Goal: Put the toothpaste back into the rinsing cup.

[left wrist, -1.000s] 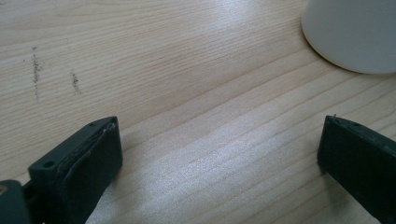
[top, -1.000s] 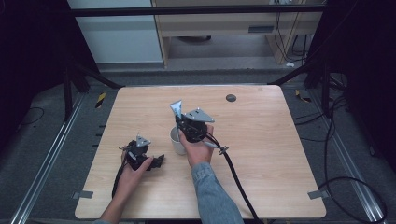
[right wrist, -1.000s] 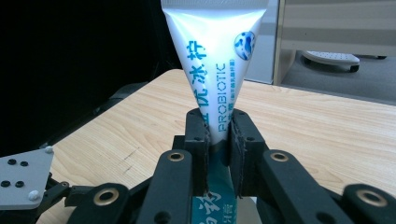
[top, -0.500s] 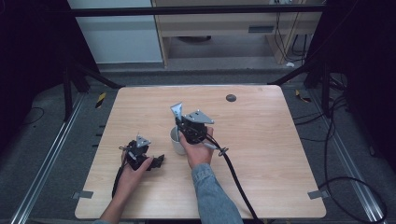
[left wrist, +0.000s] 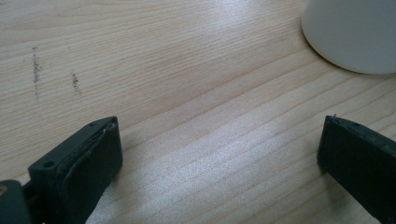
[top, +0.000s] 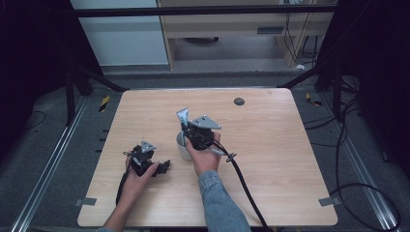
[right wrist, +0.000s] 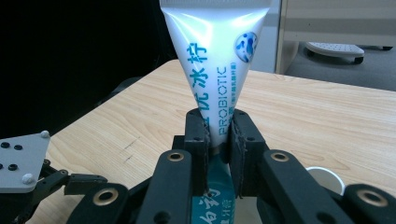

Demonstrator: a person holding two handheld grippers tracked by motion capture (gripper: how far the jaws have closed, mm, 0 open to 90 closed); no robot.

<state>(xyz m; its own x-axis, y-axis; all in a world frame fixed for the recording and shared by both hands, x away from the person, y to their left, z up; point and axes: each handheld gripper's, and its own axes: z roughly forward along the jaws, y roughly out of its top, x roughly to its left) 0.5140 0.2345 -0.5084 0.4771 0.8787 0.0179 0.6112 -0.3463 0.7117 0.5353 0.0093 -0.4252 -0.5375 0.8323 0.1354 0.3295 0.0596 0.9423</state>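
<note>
Toothpaste tube (right wrist: 215, 60) stands upright above the white cup (top: 182, 145), at table centre. Your left gripper (top: 162, 167), at the cup's eight o'clock, rests spread wide on the table (top: 270, 135); your right gripper (right wrist: 217, 135) pinches the tube.

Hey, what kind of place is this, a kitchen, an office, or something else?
Probably a lab or recording workspace, not a kitchen. A bare wooden table stands inside a dark metal frame, loose cables trail over the grey floor, and plain cabinets sit behind it.

tube (top: 183, 116) above cup (top: 182, 143), left hand-held gripper (top: 163, 167) beside cup
</note>
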